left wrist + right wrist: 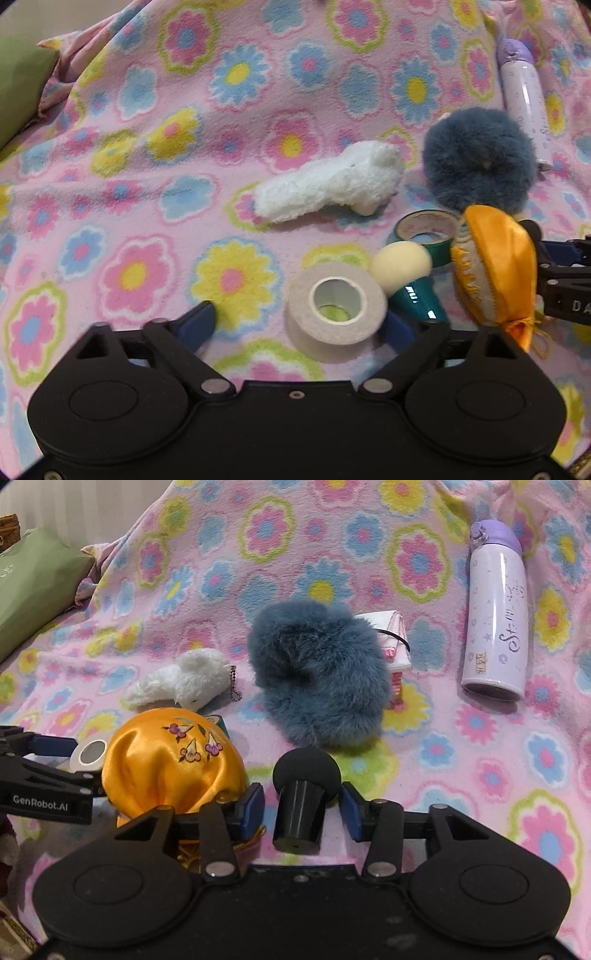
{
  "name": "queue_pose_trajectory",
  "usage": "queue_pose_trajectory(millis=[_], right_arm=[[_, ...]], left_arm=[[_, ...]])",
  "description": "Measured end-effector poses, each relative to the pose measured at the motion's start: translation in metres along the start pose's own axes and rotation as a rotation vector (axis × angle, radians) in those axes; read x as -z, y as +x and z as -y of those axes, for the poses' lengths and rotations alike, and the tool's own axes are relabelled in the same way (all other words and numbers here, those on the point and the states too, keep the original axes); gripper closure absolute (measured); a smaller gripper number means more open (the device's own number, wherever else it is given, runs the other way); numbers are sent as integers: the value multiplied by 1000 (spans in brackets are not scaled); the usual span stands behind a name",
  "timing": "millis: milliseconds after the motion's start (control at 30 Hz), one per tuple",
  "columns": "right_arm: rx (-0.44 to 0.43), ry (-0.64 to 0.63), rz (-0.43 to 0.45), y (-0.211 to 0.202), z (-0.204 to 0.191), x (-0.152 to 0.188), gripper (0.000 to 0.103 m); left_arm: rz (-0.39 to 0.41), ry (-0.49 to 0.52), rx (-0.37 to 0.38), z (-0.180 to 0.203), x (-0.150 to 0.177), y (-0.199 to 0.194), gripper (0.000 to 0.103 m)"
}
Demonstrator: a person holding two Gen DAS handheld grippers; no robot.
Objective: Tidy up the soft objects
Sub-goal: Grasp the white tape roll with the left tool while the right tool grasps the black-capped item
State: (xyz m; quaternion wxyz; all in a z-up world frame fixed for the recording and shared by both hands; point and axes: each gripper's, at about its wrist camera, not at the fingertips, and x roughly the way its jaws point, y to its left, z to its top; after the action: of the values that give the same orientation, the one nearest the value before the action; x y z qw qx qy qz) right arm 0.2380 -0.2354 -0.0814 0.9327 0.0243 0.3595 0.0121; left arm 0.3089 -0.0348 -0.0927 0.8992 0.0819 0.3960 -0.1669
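A: What was everything lying on?

B: A pink fleece blanket (461, 760) printed with blue, yellow and pink flowers, rumpled toward the far edge. A green cushion (33, 590) sat off to the far left, with a pale wall behind it.

A: And the soft things?

B: The white plush toy (328, 181) lay on its side mid-blanket, a bead chain at one end. The blue-grey fluffy pompom (317, 675) sat just right of it, in front of a small pink-and-white folded item (395, 642). The orange satin pouch (173, 764) rested near both grippers.

A: The grippers themselves?

B: The left gripper (299, 321) stood partly open around a white tape roll (334, 308); its far pad looked close to the roll, but I couldn't tell whether it pressed. The right gripper (303, 808) straddled a black foam-headed puff (301, 797), with visible gaps on both sides, so nothing was clamped.

A: Anything else?

B: A green tape roll (424, 229), a cream puff on a teal handle (402, 273), and a lilac bottle (495, 616) lying at the right.
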Motion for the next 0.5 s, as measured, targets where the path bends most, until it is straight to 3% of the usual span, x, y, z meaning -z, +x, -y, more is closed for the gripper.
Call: queue_pose_trajectory(millis=[67,333,500], right_arm=[[4,2,-1,-5,1,1,71],[-13,72,-18,-28,14,4,72],[-6,99,3,-51,19,6,73]], left_arm=[[0,18,-3,5,-2,-2,32],[-12,18,-7,4,-6,-11,53],[-18,24,-22,9,-7,-25,53]])
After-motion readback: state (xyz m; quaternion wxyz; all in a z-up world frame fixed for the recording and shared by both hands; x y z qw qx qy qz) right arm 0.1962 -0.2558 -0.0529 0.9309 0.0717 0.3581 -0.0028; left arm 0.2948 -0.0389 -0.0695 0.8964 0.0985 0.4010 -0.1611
